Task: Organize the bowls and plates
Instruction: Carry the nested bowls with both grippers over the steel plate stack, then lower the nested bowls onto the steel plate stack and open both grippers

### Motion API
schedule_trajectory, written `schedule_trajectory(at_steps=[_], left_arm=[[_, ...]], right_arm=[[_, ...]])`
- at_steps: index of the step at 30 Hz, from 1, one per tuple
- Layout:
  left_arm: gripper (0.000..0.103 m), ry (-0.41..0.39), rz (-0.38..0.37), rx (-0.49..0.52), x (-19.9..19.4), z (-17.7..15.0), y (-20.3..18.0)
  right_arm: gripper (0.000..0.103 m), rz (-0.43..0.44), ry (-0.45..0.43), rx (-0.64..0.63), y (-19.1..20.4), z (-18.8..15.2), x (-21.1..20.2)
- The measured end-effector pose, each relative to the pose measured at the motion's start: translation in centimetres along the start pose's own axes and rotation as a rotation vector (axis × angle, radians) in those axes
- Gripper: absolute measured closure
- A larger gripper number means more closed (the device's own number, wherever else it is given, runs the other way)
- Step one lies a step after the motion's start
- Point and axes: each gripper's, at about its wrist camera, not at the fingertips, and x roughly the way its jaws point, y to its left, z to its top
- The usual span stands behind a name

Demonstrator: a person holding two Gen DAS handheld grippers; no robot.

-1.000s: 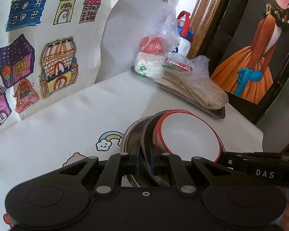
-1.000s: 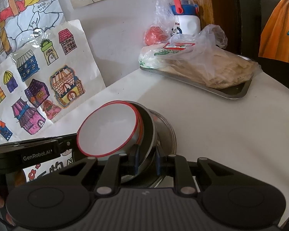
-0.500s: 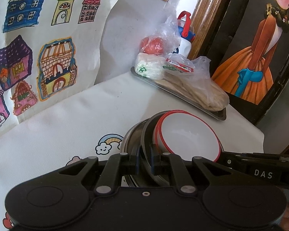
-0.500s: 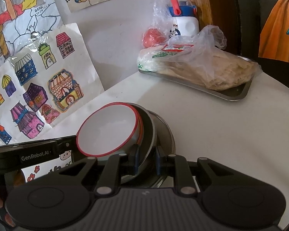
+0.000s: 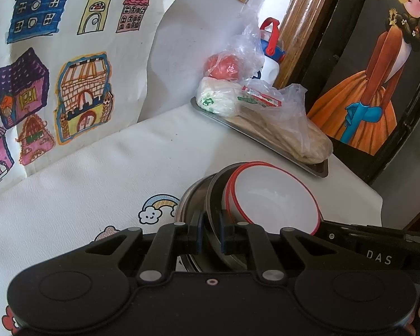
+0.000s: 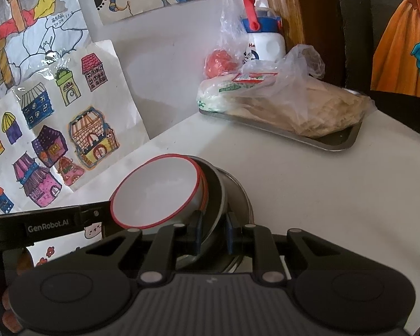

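grippers (image 5: 210,233) (image 6: 213,231) clamped on steel bowl (image 5: 214,196) rim

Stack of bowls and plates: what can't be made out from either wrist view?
- Stack: underside hidden by the gripper bodies, so resting or lifted is unclear.
- Red-rimmed bowls: count unclear; rims overlap.
- Metal tray: bagged contents unidentifiable.

My left camera sits just behind my left claw (image 5: 209,235), looking low across the table toward the wall drawings ahead and left. My right camera rides behind my right claw (image 6: 213,233), facing the same corner from the opposite side. Both are close to the stacked bowls (image 5: 274,198) (image 6: 156,193) and share the far tray (image 5: 316,168) (image 6: 336,145).
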Motion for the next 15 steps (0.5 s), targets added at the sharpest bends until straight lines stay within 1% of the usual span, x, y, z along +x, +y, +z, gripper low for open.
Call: schedule_trajectory(at_steps=[6, 8, 15], left_arm=[[0.091, -0.001, -0.001, -0.005, -0.07, -0.02, 0.05], [0.088, -0.005, 0.005, -0.003, -0.10, -0.05, 0.03], [0.083, -0.014, 0.015, -0.008, -0.20, -0.24, 0.16]], right_arm=[[0.082, -0.011, -0.023, 0.008, -0.01, -0.21, -0.10], [0.082, -0.011, -0.027, 0.016, -0.10, -0.25, -0.11], [0.081, -0.033, -0.049, 0.026, -0.01, -0.59, -0.30]])
